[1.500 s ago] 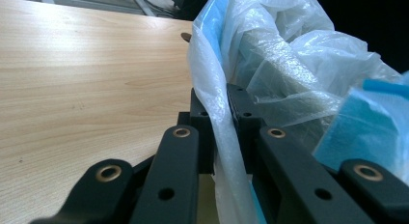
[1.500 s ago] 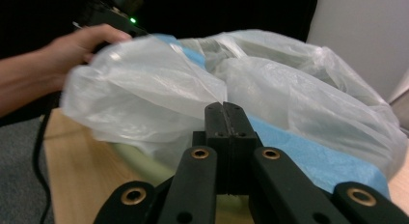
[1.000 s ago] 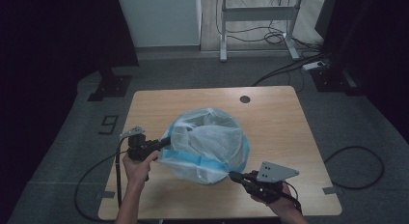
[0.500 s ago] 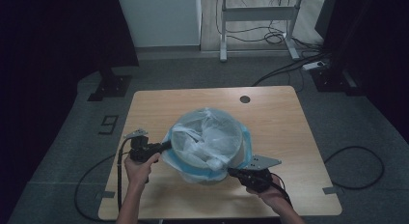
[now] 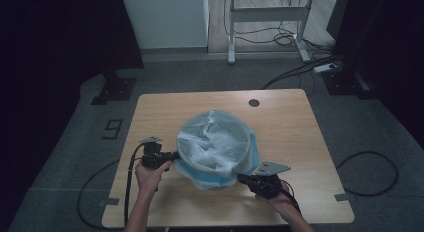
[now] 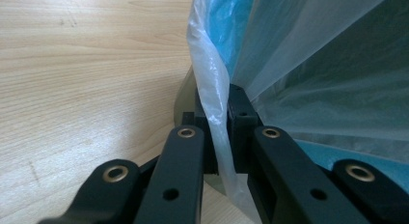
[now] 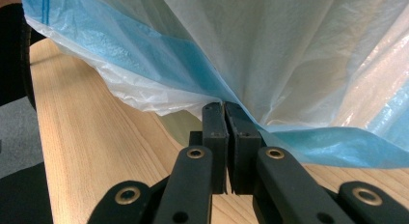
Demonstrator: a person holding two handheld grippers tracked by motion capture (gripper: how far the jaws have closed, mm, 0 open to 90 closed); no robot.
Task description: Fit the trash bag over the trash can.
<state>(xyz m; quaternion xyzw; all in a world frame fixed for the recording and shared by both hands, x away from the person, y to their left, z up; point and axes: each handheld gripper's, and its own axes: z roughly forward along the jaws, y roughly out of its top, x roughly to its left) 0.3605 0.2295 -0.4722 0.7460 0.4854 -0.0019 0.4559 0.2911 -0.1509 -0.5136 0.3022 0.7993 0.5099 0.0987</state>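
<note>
Around the wooden table there is little clutter: a dark round hole near its far edge, a white cabinet and a metal desk frame beyond it, cables on the grey floor, and a painted number 9 on the floor to the left. Nothing lies on the tabletop between the person and the work.

In the middle of the table stands a round bin, pale and translucent at the rim, with a thin plastic bag draped into and over it. The bag is milky white and crinkled, with a blue band running along its edge; the band hangs down outside the bin on the near side and pools on the wood.

The left gripper comes in from the left side of the bin, and its jaws are pressed onto a fold of the bag, the film running up between the pads. The right gripper sits at the near right of the bin; its jaws have just been easing apart slightly, yet they look nearly together with the bag's edge caught at their tips. Both hands rest low by the table.
</note>
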